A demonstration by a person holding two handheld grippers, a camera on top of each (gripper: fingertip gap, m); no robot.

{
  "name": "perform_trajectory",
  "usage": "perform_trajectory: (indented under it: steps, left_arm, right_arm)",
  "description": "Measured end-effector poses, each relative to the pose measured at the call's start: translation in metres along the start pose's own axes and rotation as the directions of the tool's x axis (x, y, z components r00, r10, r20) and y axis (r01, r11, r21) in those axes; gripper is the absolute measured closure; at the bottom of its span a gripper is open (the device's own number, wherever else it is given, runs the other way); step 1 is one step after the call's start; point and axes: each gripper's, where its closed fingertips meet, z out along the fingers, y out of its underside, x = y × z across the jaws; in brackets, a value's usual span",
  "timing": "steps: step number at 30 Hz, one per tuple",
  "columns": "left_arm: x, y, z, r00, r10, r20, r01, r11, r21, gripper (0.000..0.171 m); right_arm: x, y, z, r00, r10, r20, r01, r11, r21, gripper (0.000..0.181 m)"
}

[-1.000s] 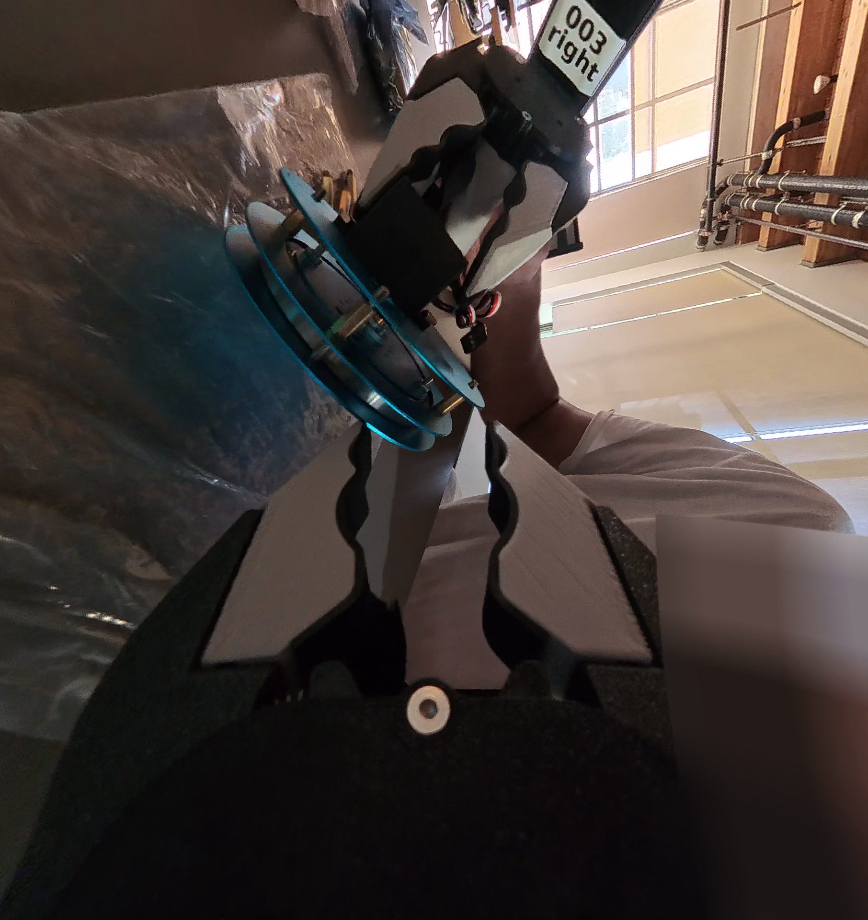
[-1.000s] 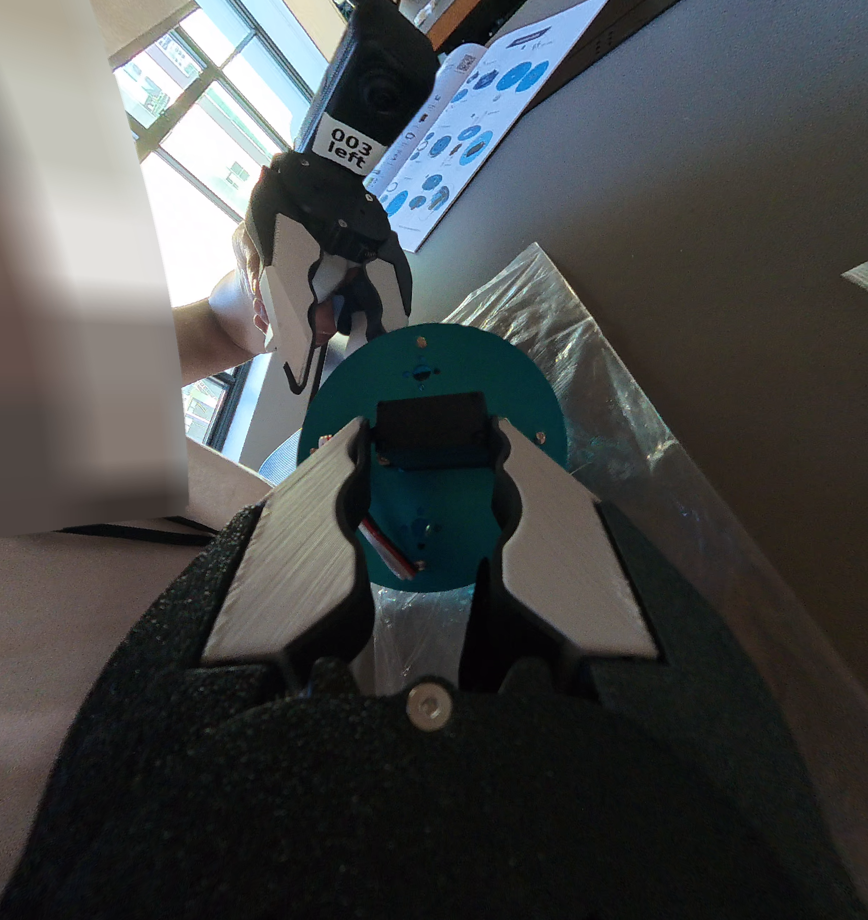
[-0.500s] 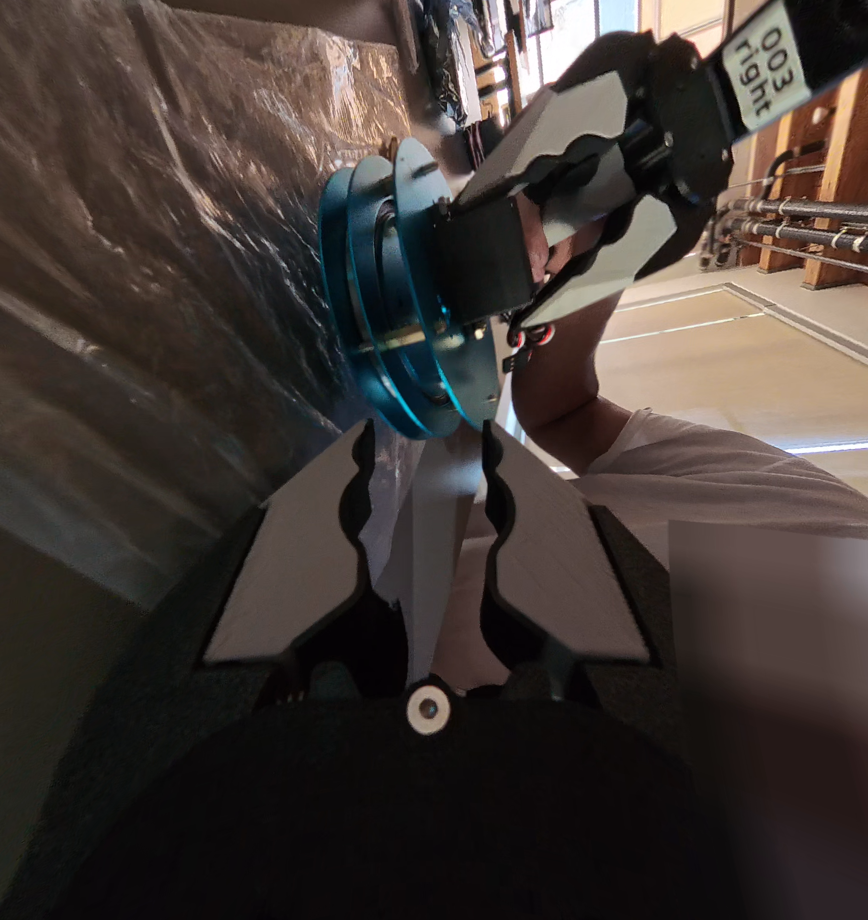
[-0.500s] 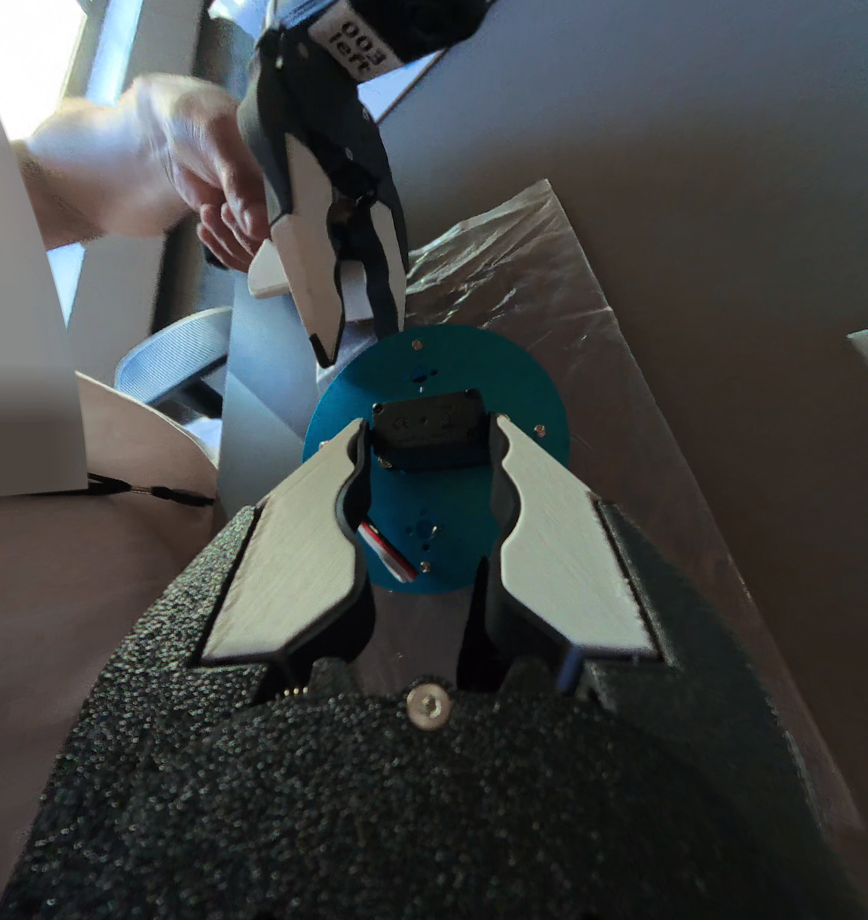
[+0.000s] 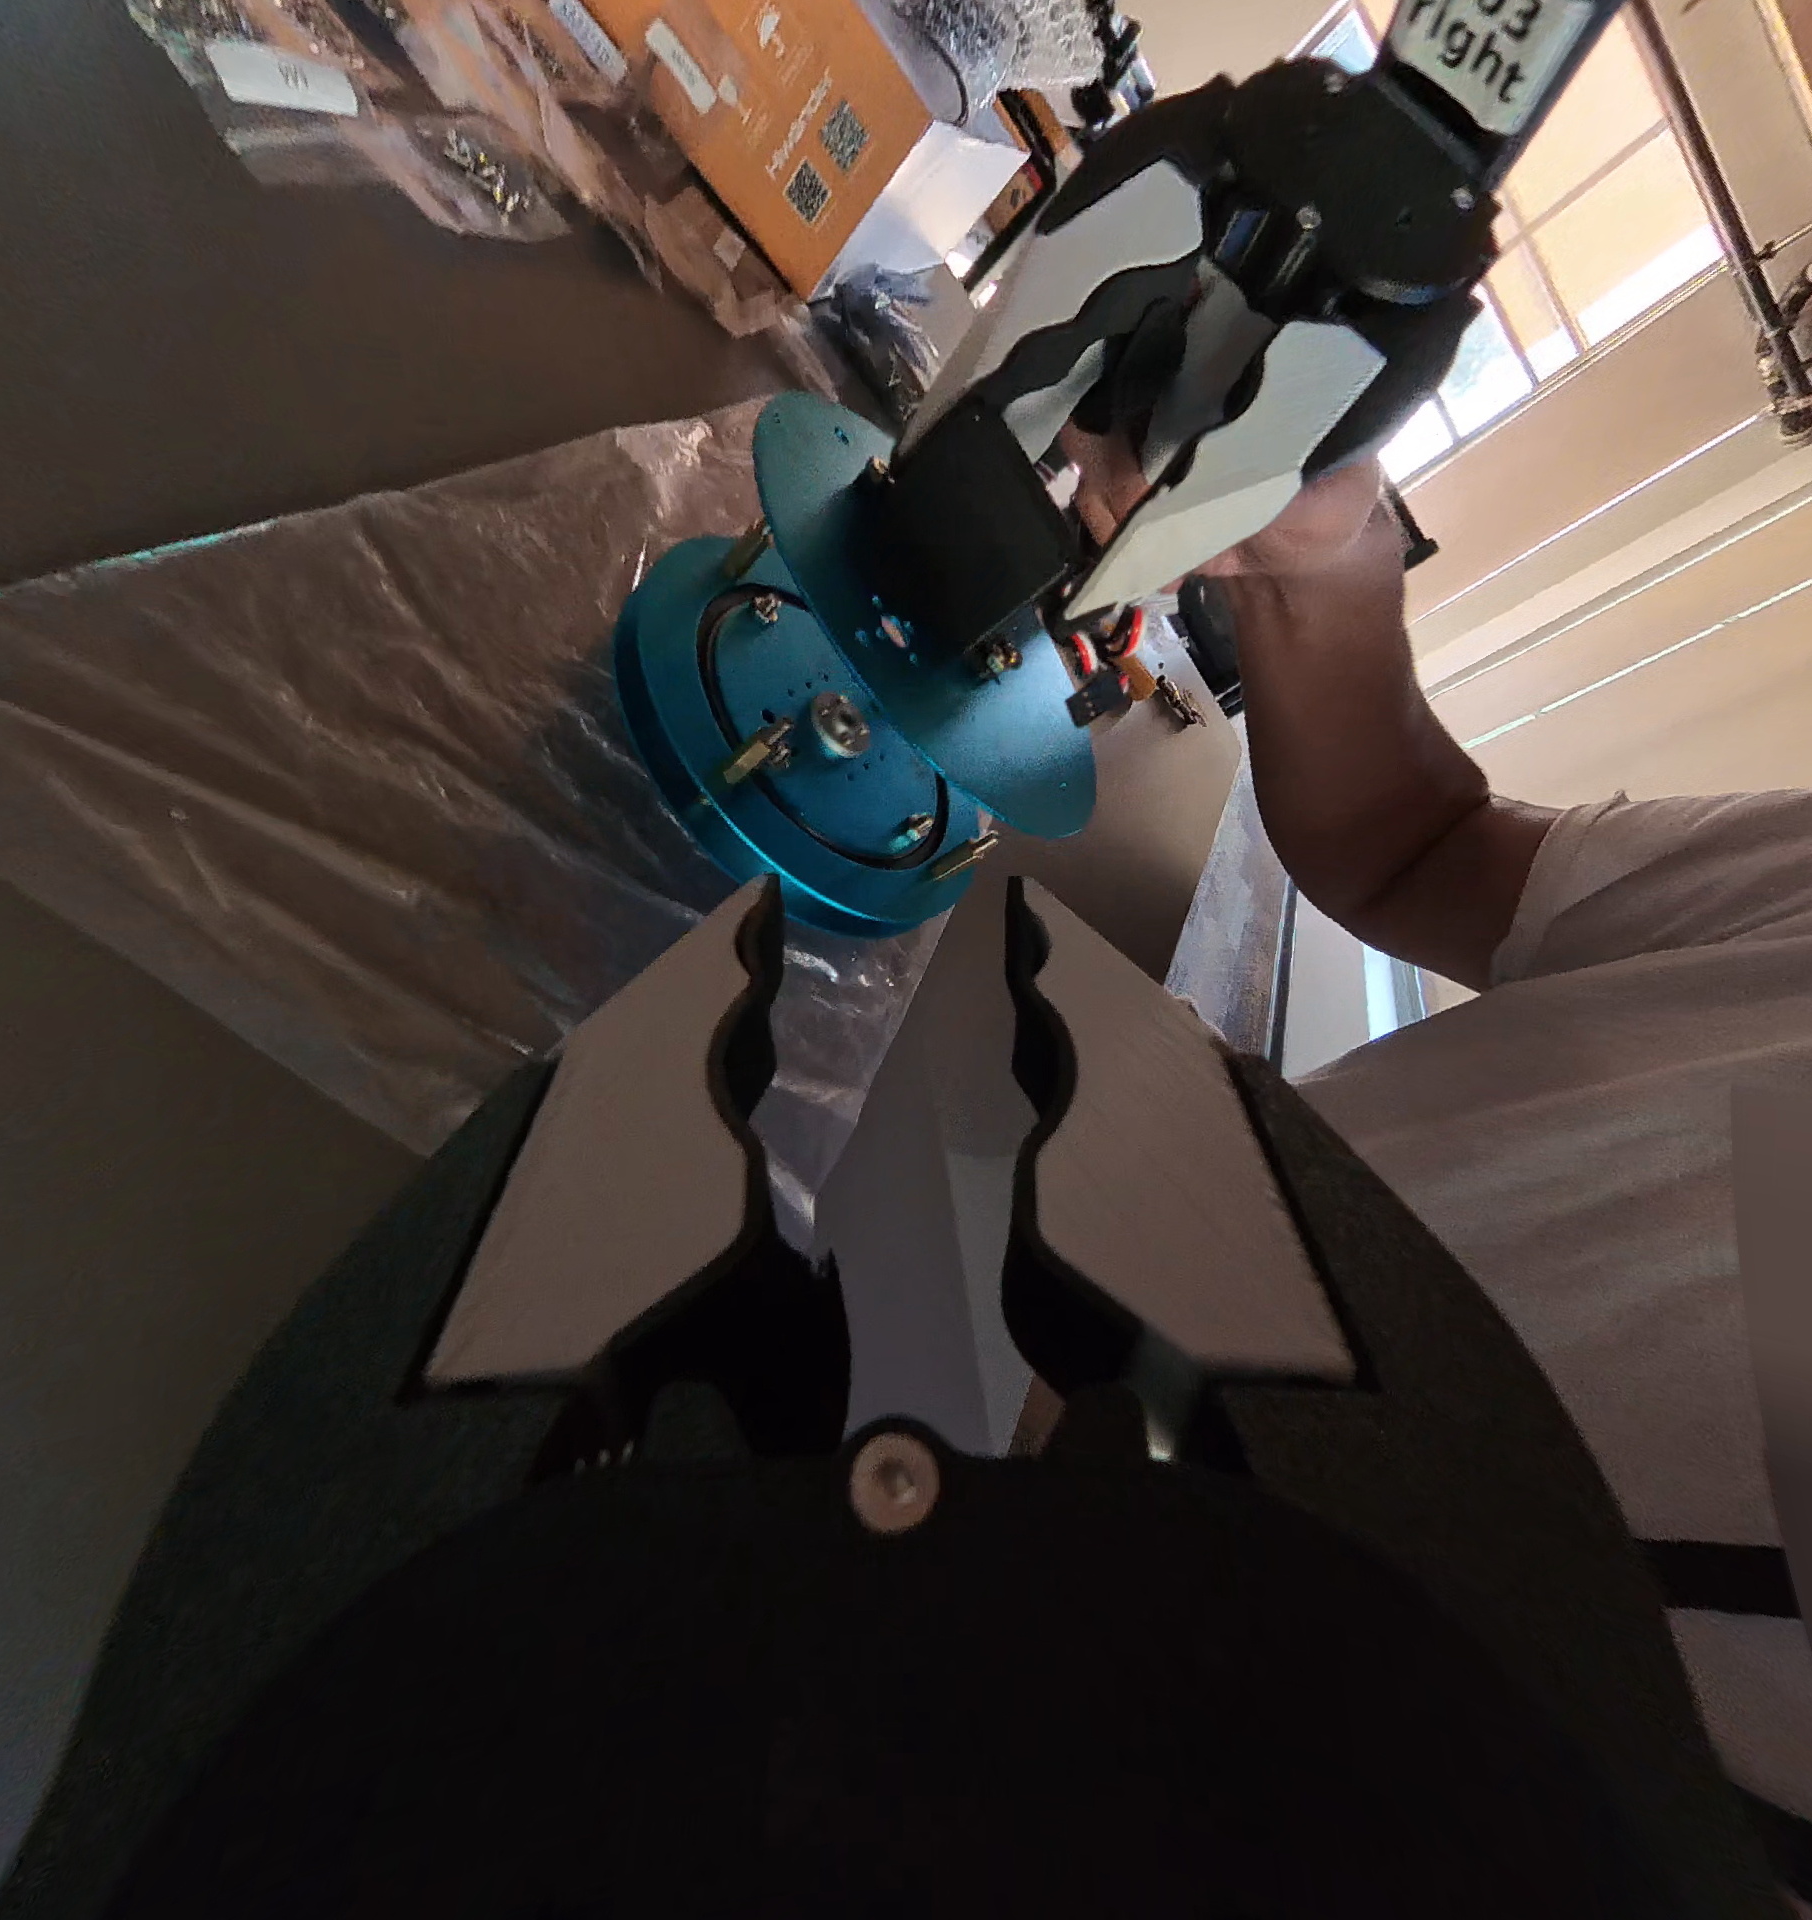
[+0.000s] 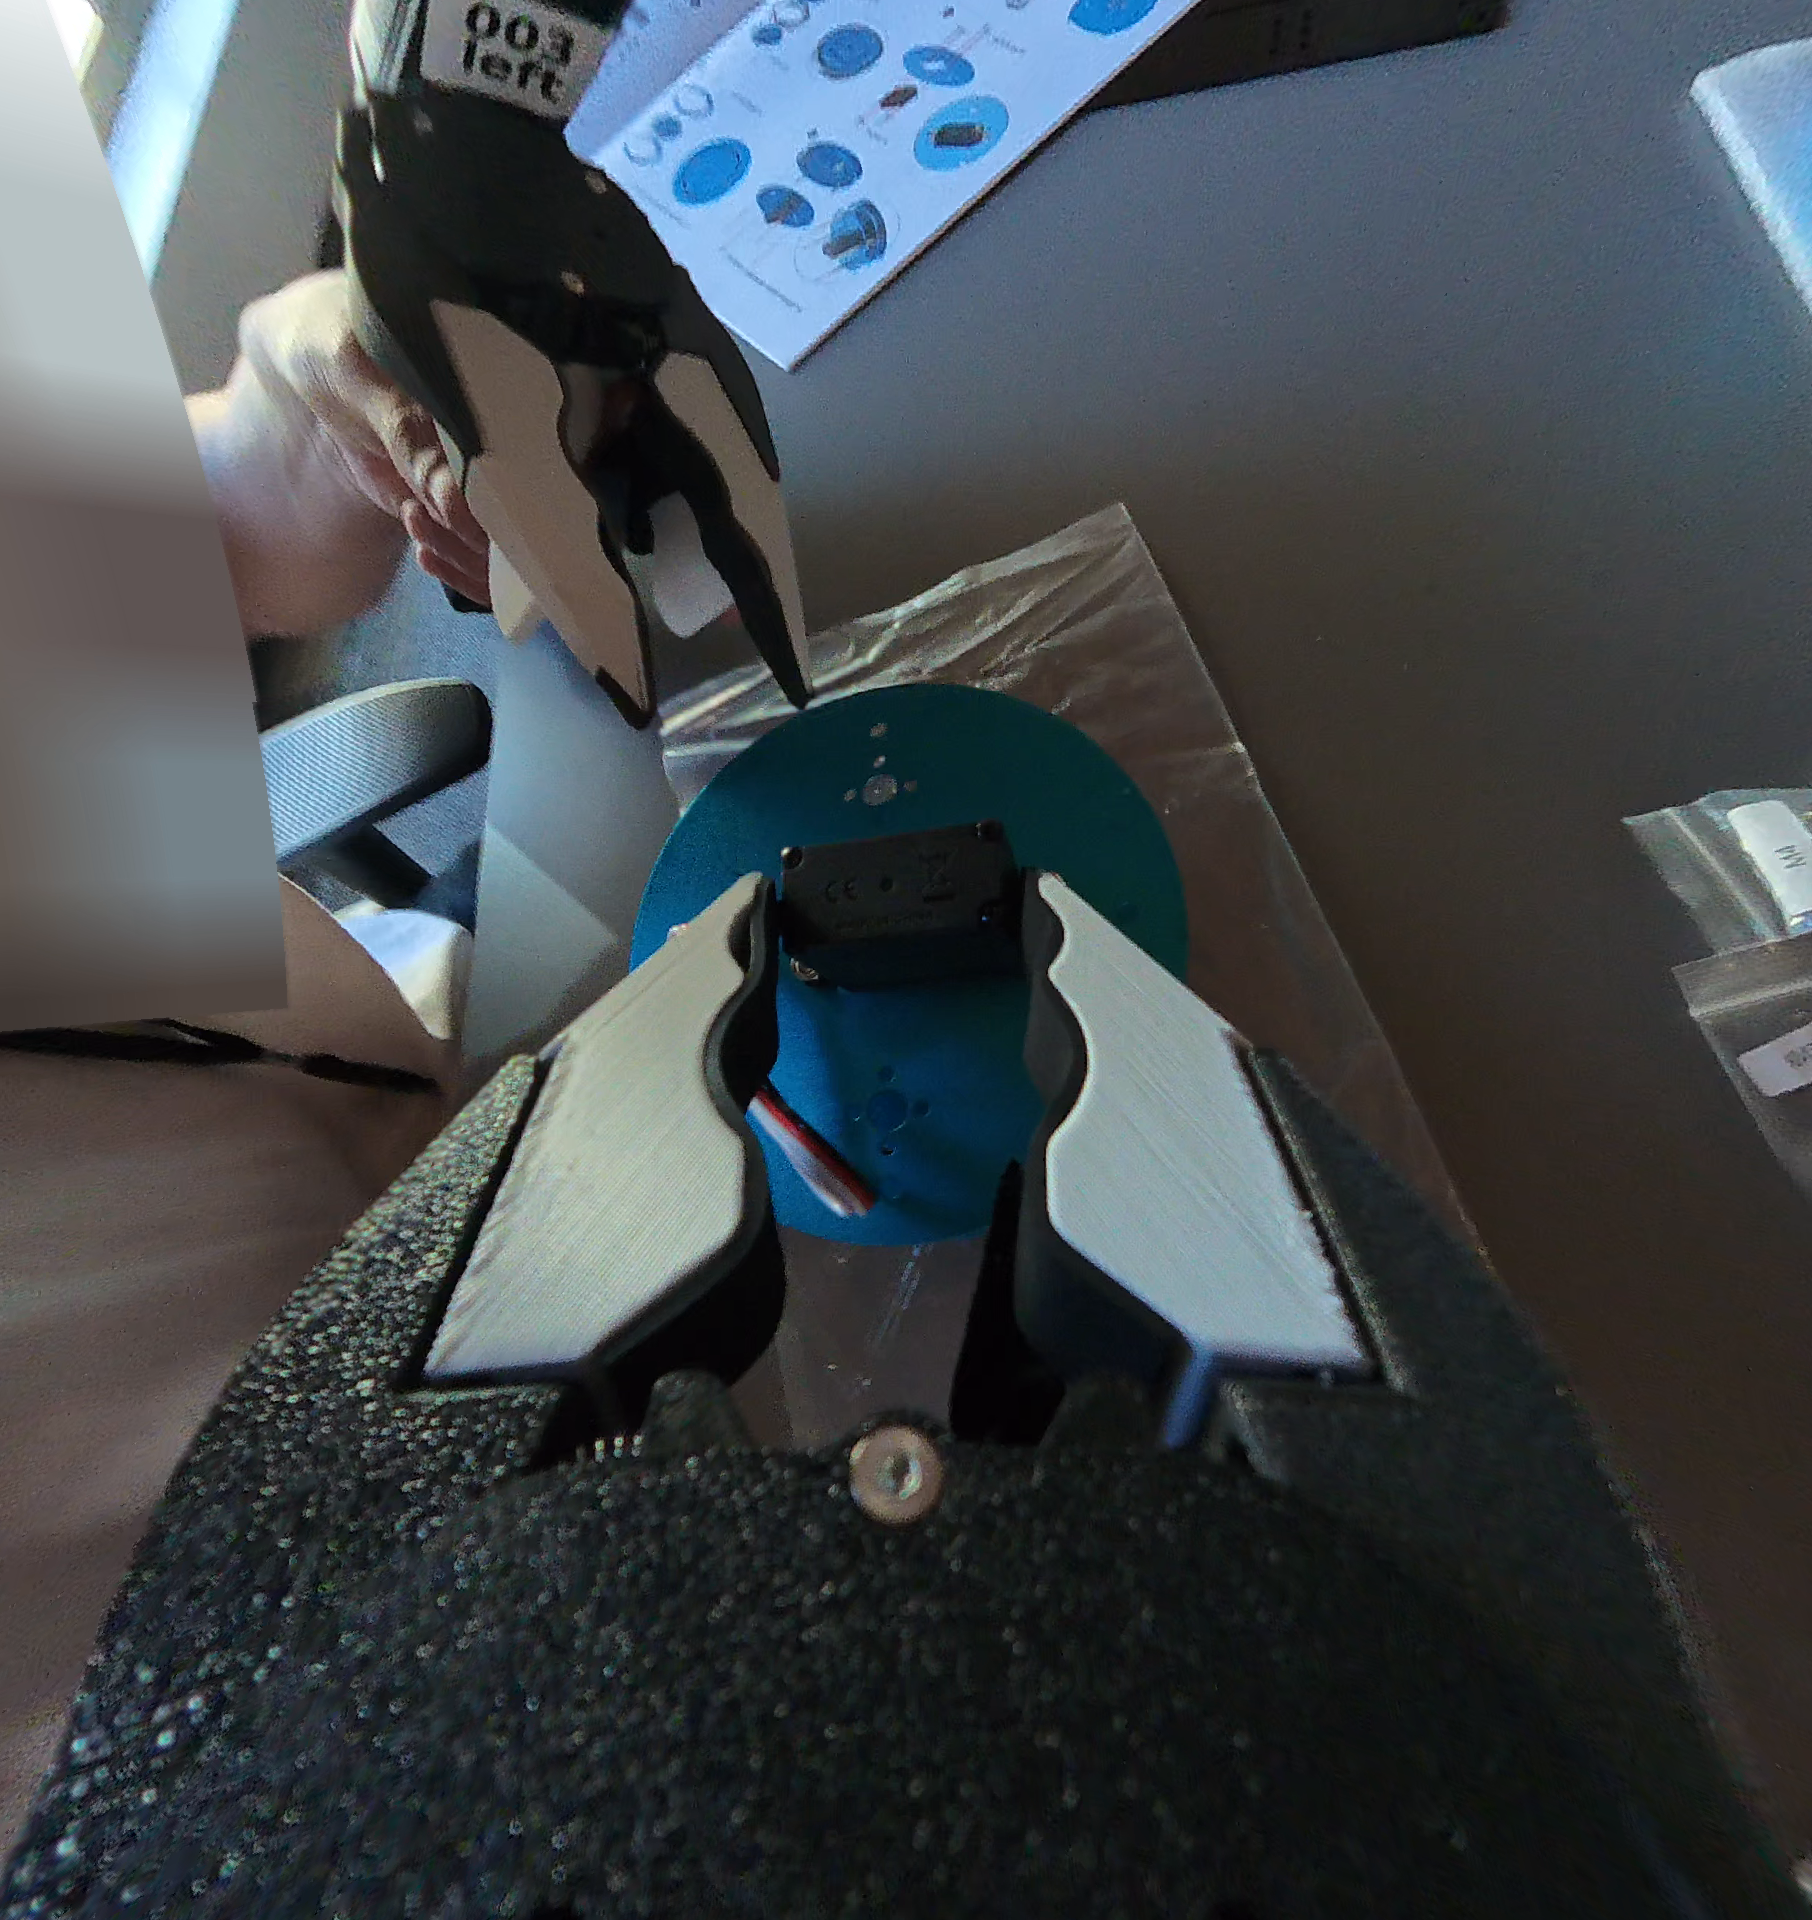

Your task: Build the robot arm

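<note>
Blue round-plate assembly (image 5: pixel 860 727) up off the bench (image 6: pixel 1401 364), tilted, over a sheet of clear plastic film (image 5: pixel 310 707). Stacked blue discs joined by brass standoffs (image 5: pixel 751 756), with a black servo block (image 6: pixel 902 904) bolted on the top disc and a red-and-white wire (image 6: pixel 814 1153) trailing off it.

Right hand-held gripper (image 6: pixel 897 894) clamped on that servo block from both sides, carrying the whole stack. Same grip visible from the left wrist view too, right hand-held gripper (image 5: pixel 995 530) coming in from the upper right with a bare forearm behind it.

Left hand-held gripper (image 5: pixel 886 894) spread apart and holding nothing, tips just beside the lower rim of the bottom disc; touching or not, can't tell. From the right wrist view, left hand-held gripper (image 6: pixel 720 686) pointing down, one fingertip (image 6: pixel 788 665) right at the top disc's far edge.

Further out: printed instruction sheet (image 6: pixel 860 156) with blue diagrams, small zip bags of hardware (image 6: pixel 1775 935) at the right, orange cardboard box (image 5: pixel 767 125) at the back of the bench.
</note>
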Motion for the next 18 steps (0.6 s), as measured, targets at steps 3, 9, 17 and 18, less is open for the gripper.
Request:
perform_trajectory:
  steps: [3, 9, 17, 18]
  left_arm:
    - [0.003, -0.002, -0.003, 1.000, 0.004, -0.016, -0.004, 1.000, 0.025, 0.130]
    - [0.001, -0.002, -0.009, 1.000, 0.007, -0.017, -0.006, 0.998, 0.065, 0.130]
    - [-0.001, -0.004, -0.011, 0.998, 0.063, 0.010, -0.064, 0.993, 0.097, 0.130]
    - [0.000, -0.005, -0.011, 0.998, 0.065, 0.005, -0.065, 0.993, 0.102, 0.130]
  right_arm:
    - [-0.002, -0.001, 0.000, 0.991, 0.098, 0.092, -0.102, 0.994, 0.047, 0.136]
    - [0.005, 0.008, 0.007, 0.972, 0.184, 0.146, -0.196, 0.978, 0.072, 0.137]
    - [0.009, 0.015, 0.008, 0.993, 0.086, 0.085, -0.091, 0.995, 0.051, 0.136]
    - [0.009, 0.014, 0.008, 0.992, 0.089, 0.090, -0.094, 0.994, 0.053, 0.136]
